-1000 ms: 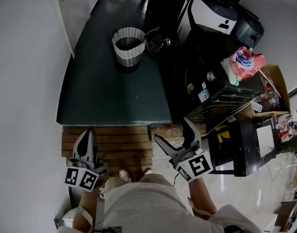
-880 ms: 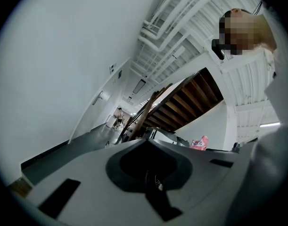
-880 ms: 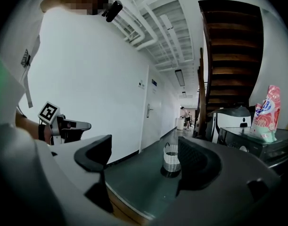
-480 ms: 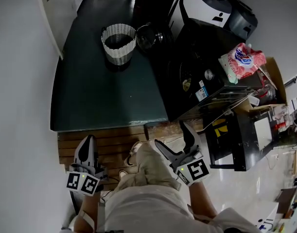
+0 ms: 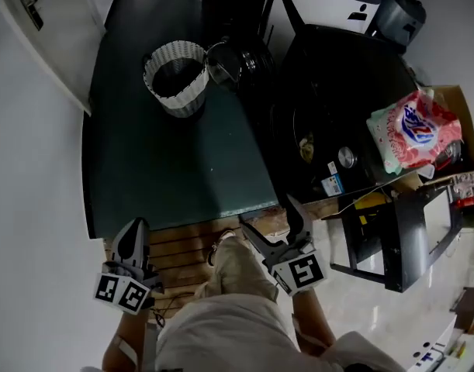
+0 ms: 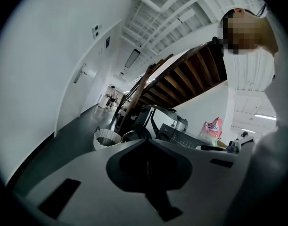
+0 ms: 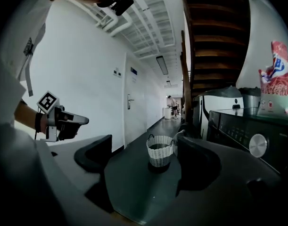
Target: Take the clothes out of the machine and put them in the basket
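Your left gripper point(image 5: 134, 235) sits at the lower left of the head view, its jaws pressed together with nothing between them; its own view shows the two tips meeting along a thin seam. Your right gripper point(image 5: 269, 214) is at the lower middle, jaws spread wide and empty, and in its own view the gap between them frames the white woven basket point(image 5: 182, 99). That basket stands upright at the upper left of the head view on the dark green floor point(image 5: 174, 177), well apart from both grippers. Just right of it is the round glass door point(image 5: 235, 60) of the black front-loading washing machine point(image 5: 337, 107), swung open beside the basket's rim. I cannot make out any clothes, either in the machine or in the basket. A pink-and-white printed packet point(image 5: 413, 130) lies on the machine's top at the right. Your light-trousered leg point(image 5: 237, 273) steps over the wooden slatted step point(image 5: 178, 242).
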{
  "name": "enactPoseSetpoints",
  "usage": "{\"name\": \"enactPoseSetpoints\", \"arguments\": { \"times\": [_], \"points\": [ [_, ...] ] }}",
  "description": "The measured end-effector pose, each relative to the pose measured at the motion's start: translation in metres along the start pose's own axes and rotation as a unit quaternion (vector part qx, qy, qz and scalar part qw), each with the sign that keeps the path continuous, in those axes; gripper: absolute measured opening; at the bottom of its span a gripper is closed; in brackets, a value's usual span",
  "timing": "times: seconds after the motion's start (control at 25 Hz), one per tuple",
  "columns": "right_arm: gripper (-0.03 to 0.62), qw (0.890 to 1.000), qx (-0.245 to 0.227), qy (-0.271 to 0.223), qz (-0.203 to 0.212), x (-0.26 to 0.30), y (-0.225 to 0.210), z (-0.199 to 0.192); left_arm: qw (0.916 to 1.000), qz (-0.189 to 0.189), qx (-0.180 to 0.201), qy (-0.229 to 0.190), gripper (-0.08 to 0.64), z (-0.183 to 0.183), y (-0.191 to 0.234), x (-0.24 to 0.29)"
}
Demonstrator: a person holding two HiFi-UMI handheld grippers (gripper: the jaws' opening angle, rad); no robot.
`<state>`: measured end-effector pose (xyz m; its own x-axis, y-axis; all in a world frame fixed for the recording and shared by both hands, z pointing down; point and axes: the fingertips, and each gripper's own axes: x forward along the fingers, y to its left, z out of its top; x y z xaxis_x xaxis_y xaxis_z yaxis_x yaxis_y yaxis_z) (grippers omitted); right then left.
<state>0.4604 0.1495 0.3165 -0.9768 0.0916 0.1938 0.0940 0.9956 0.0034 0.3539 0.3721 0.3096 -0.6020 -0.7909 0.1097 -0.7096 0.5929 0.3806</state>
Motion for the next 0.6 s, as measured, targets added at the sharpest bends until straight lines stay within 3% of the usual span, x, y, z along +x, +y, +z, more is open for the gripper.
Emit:
{"name": "enactPoseSetpoints", "arguments": {
  "times": [0.12,0.28,0.44,0.6],
  "points": [
    [0.428,1.000,0.016,0.008,0.002,0.030,-0.042,0.032,0.9993,-0.028,0.023,-0.005,0.014,0.056,-0.026,0.059],
    [0.428,1.000,-0.013,0.007,0.009,0.064,-0.075,0.089,0.9987,-0.033,-0.001,-0.038,0.014,0.120,-0.033,0.126],
    [0.428,0.999,-0.027,0.024,-0.001,0.081,-0.099,0.111,0.9957,-0.073,0.010,-0.055,0.014,0.155,-0.045,0.180],
    [0.428,0.998,-0.024,0.038,-0.036,0.119,-0.130,0.118,0.9944,-0.098,-0.003,-0.039,0.014,0.164,-0.020,0.242]
  ]
}}
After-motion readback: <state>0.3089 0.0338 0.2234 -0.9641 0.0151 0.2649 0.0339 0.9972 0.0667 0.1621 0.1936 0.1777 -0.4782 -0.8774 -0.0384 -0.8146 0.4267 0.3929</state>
